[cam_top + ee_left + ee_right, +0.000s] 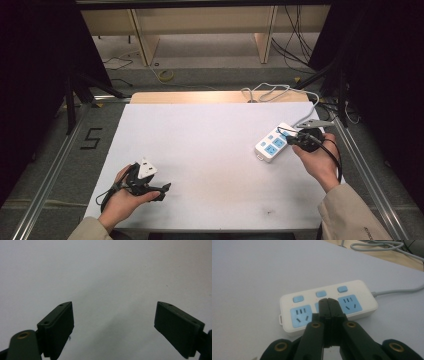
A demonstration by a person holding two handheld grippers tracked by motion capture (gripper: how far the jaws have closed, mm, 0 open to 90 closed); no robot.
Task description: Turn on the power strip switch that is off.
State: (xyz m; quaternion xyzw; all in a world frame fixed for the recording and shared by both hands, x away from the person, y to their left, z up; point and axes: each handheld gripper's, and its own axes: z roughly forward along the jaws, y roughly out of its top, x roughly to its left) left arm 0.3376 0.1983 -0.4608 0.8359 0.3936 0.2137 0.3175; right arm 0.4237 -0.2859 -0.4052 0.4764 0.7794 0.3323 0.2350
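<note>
On the white table (pixel 210 150), right gripper (pixel 328 302) closed above power strip (pixel 327 306) at three o'clock, likely to press a switch; left gripper (pixel 113 317) open, idle at seven.

A white power strip (pixel 274 143) lies on the white table (pixel 210 150).

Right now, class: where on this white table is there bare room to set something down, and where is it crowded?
Bare: the white table between the left gripper and the power strip, plus the far-left corner. Crowded: the right edge, where the shut right gripper hovers over the strip and its grey cable.
</note>
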